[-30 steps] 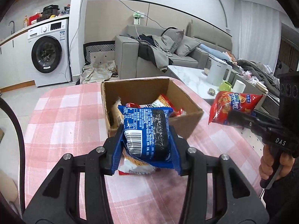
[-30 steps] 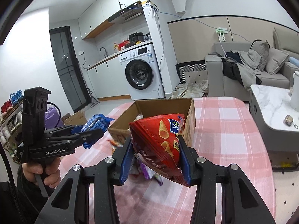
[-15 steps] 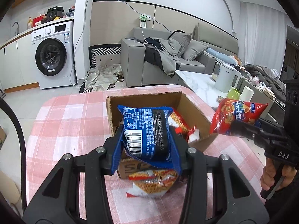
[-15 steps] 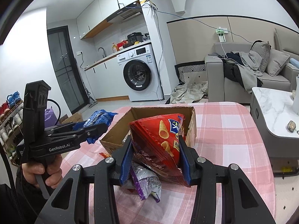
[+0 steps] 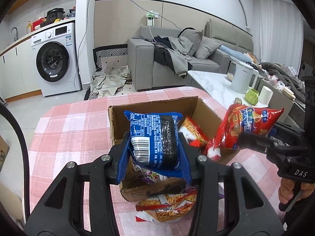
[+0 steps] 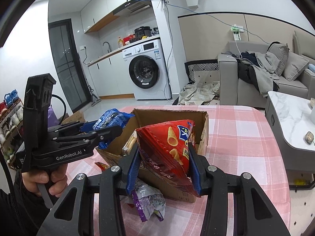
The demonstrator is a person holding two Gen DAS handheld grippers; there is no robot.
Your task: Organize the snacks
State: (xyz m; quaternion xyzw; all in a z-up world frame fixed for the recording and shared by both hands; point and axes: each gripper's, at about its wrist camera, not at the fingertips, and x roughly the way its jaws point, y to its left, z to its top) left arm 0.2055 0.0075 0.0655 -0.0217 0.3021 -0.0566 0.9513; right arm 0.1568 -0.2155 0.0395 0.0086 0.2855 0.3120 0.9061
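My left gripper [image 5: 154, 158] is shut on a blue snack packet [image 5: 154, 137] and holds it over the near edge of an open cardboard box [image 5: 157, 103]. The box holds several snack bags [image 5: 194, 132]. My right gripper [image 6: 164, 166] is shut on a red chip bag [image 6: 169, 143], held above the box [image 6: 171, 113] near its front side. In the left wrist view the red bag [image 5: 250, 127] hangs over the box's right side. In the right wrist view the left gripper [image 6: 110, 126] holds the blue packet [image 6: 110, 118] at the box's left edge.
The box stands on a pink checked tablecloth [image 5: 69, 129]. A noodle-snack bag [image 5: 167, 208] and a purple packet [image 6: 147, 202] lie on the cloth in front of the box. A marble side table [image 6: 291, 122] stands to the right, a sofa [image 5: 177, 63] behind.
Both grippers have risen and moved forward with their bags. The blue packet and the red bag now sit over the box instead of in front of it.
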